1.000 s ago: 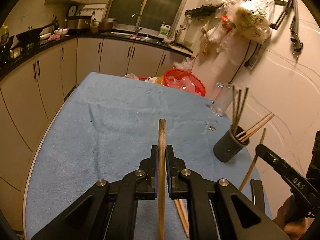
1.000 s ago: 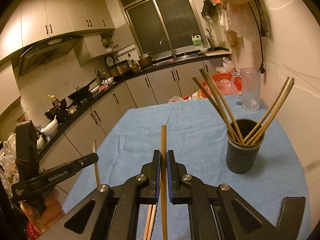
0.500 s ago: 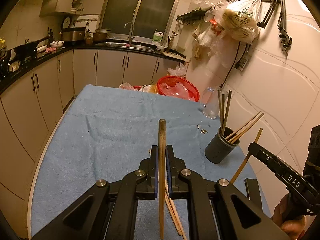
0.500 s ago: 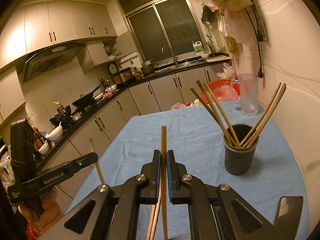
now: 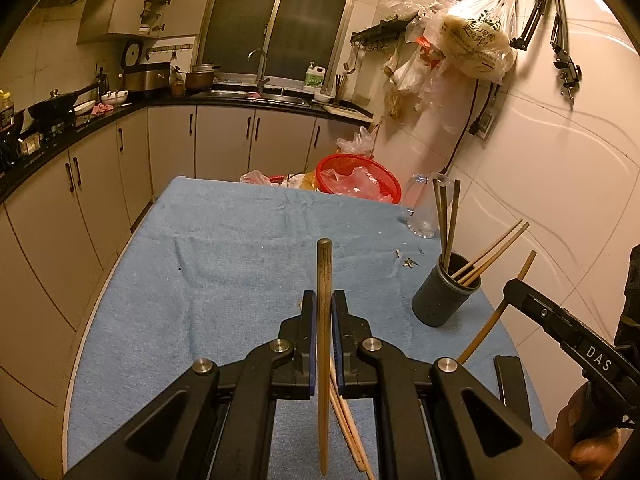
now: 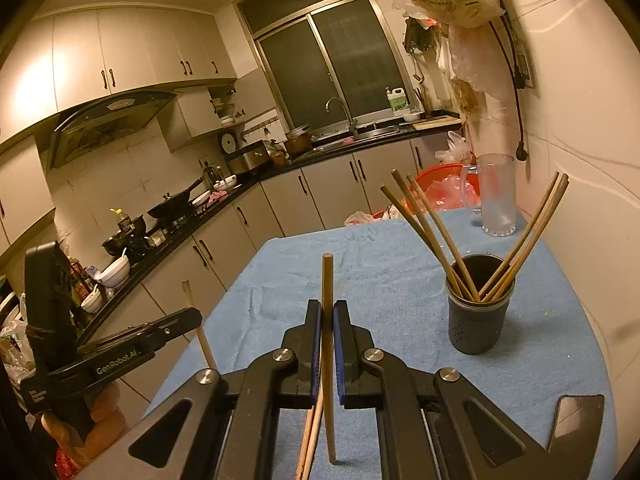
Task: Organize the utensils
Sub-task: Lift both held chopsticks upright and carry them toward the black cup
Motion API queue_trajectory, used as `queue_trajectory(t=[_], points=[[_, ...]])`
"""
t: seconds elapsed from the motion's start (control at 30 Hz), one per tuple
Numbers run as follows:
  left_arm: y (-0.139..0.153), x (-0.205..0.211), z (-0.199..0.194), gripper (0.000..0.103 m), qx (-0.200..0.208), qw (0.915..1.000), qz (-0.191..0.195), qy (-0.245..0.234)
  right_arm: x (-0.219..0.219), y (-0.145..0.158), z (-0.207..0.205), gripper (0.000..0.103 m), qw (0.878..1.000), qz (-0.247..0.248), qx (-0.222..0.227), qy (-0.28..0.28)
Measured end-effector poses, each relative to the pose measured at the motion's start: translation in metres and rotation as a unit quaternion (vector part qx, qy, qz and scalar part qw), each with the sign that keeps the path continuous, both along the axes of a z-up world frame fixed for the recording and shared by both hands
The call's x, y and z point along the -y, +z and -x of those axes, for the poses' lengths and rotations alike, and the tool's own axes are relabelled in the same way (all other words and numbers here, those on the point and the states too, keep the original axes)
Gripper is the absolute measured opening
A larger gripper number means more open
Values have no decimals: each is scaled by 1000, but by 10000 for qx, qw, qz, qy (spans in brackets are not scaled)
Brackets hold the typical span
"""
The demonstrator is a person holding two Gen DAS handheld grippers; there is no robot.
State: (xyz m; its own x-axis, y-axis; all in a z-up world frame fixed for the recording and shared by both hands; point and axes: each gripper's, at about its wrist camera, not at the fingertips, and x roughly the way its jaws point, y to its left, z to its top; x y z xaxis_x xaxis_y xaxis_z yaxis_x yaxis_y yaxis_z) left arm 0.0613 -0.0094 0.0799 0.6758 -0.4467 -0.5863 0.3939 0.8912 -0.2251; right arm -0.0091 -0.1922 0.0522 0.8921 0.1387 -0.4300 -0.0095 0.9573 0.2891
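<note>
Two chopsticks are held, one per gripper: the left gripper point(image 5: 323, 316) is clamped on a chopstick point(image 5: 323, 280) kept upright, and the right gripper point(image 6: 327, 324) is clamped on a second chopstick point(image 6: 328, 288), likewise upright, presumably so each can be dropped end-first into the holder point(image 6: 478, 320). Holder: one, dark, cylindrical, standing on the blue cloth point(image 5: 240, 264). Six chopsticks are counted in it, fanned against its rim in two groups of three. Short of the holder, under the grippers, at least two loose chopsticks point(image 5: 348, 424) are left lying on the cloth. Beyond the holder, one clear jug point(image 6: 496, 196) and one red basket point(image 5: 360, 172) are noted. Beside the holder, near the cloth's edge, one dark flat object point(image 6: 576, 420) is noted.
</note>
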Motion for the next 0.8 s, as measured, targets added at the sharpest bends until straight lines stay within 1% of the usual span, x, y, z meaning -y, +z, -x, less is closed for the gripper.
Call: queue_trajectory(t=[0.47,0.67,0.8], points=[[12,-2,7,7,108,9999,42,-32,4,6,11,6,9999,-48,88,-36],[20,-4,10,7,143,9999,84,-47,7,10,17,6,9998,-83,144,-55],[30,-1,11,7,194,9997,129,-113,15,14,20,6,9997,-152,188,-85]])
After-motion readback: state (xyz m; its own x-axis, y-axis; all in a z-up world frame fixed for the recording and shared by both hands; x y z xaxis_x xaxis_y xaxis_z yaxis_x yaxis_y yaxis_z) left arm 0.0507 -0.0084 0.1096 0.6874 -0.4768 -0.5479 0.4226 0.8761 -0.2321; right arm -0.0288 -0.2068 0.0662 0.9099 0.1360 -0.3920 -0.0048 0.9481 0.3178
